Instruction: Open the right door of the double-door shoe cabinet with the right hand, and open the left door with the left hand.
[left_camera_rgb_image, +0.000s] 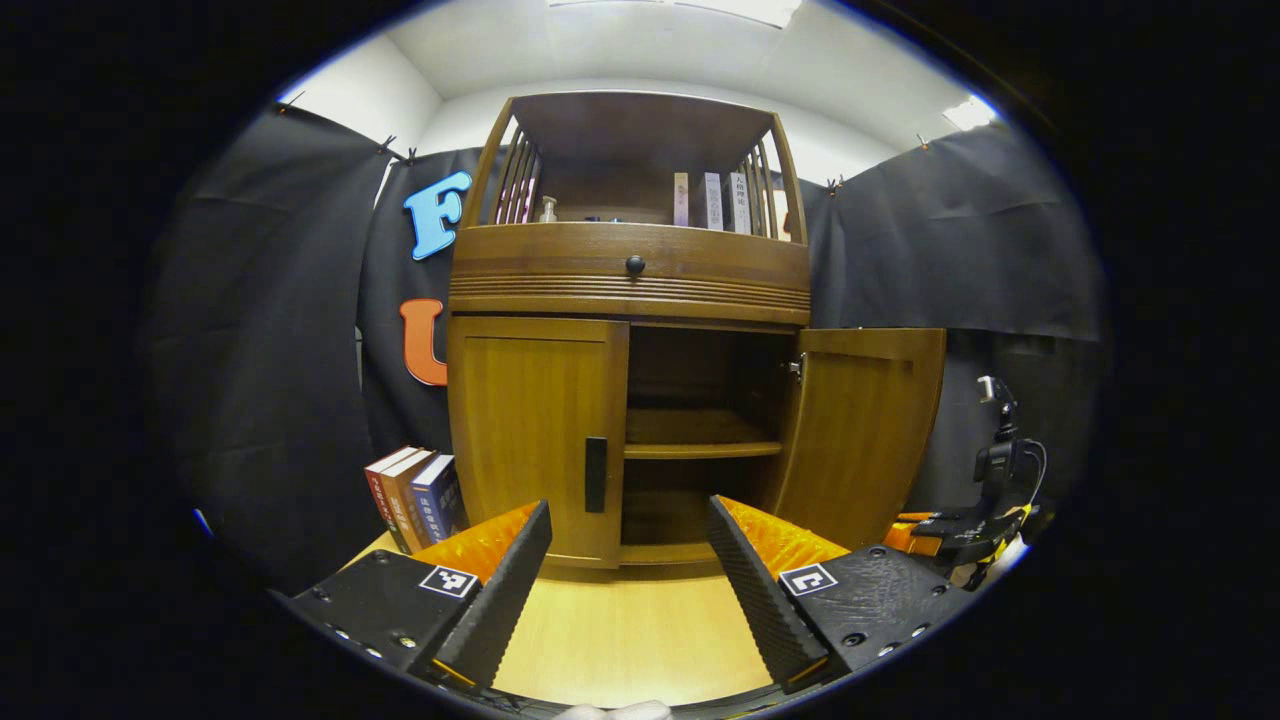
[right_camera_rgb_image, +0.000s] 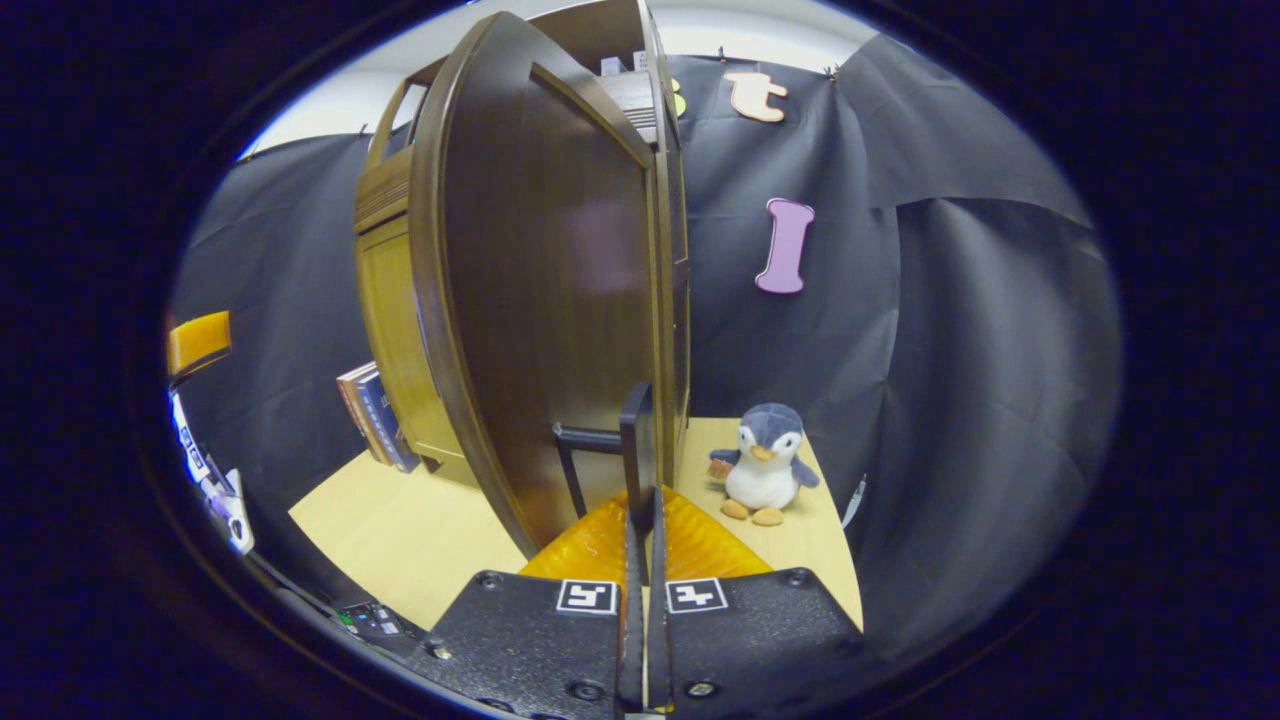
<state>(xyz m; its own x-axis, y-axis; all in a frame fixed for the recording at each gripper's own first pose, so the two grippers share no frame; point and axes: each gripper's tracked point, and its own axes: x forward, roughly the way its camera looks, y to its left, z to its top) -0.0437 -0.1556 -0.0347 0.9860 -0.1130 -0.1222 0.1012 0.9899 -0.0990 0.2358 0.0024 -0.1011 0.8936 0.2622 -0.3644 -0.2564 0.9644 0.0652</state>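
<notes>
right door (left_camera_rgb_image: 862, 430): swung wide open, right gripper (right_camera_rgb_image: 641, 520) pinched shut on its handle (right_camera_rgb_image: 636, 445)
left door (left_camera_rgb_image: 535, 435): closed, brown wood
left handle (left_camera_rgb_image: 596, 474): vertical black bar at the door's inner edge, dead ahead, a bit left of center
left gripper (left_camera_rgb_image: 630, 560): jaws wide apart, holding nothing, off the door

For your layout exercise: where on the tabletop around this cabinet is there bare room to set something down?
Bare tabletop lies before the closed left door. The books crowd the cabinet's left side. Beside the open right door, the toy penguin leaves a strip in front of it.
</notes>
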